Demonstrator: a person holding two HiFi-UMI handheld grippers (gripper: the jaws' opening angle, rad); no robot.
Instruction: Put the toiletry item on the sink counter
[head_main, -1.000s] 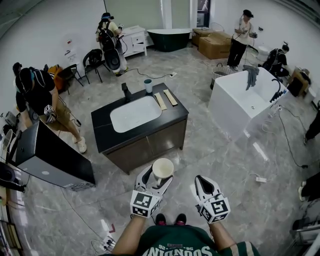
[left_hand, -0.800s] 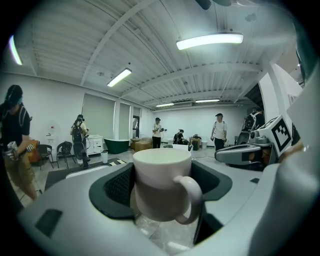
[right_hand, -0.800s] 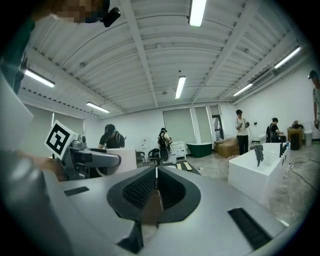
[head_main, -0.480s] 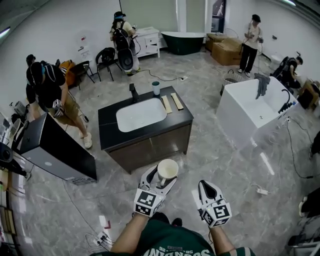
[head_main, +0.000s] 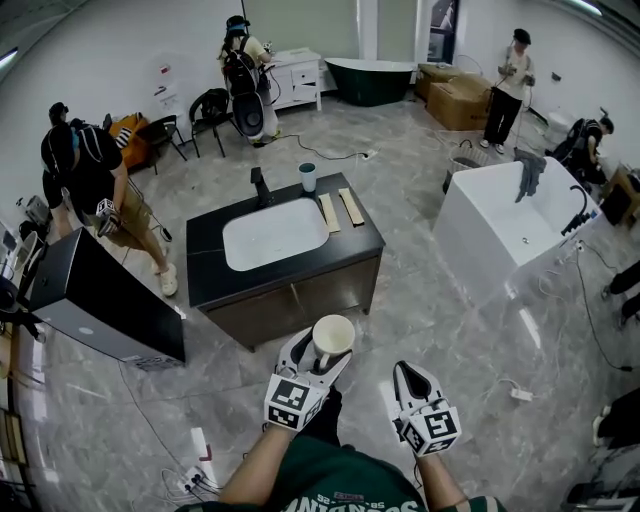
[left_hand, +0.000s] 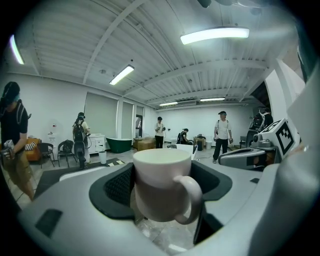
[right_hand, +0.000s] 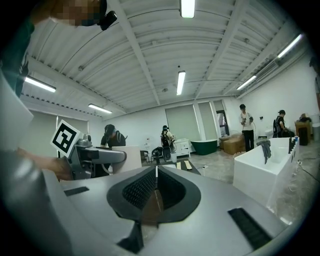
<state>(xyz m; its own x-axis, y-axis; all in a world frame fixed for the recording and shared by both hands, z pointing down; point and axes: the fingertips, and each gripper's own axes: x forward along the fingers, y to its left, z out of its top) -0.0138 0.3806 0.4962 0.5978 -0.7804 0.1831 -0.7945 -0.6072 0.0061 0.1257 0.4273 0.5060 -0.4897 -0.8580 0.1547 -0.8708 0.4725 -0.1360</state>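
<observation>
A grey marble floor (head_main: 440, 300) fills the head view, with a black sink counter (head_main: 352, 243) standing alone at centre frame. Its white basin (head_main: 275, 233) takes most of the top. A black faucet (head_main: 259, 186) and a teal cup (head_main: 308, 176) sit along the far edge, and two wooden strips (head_main: 339, 209) lie right of the basin. Only narrow dark margins are bare along the near and left edges.

Open floor separates the counter's front from the grippers at lower centre. The left gripper (head_main: 322, 352) has its jaws clamped on a cream mug (left_hand: 162, 185), upright, handle toward the camera. The right gripper (right_hand: 156, 187) has its jaws pressed together, empty. A white bathtub (head_main: 500, 225) stands at right.
</observation>
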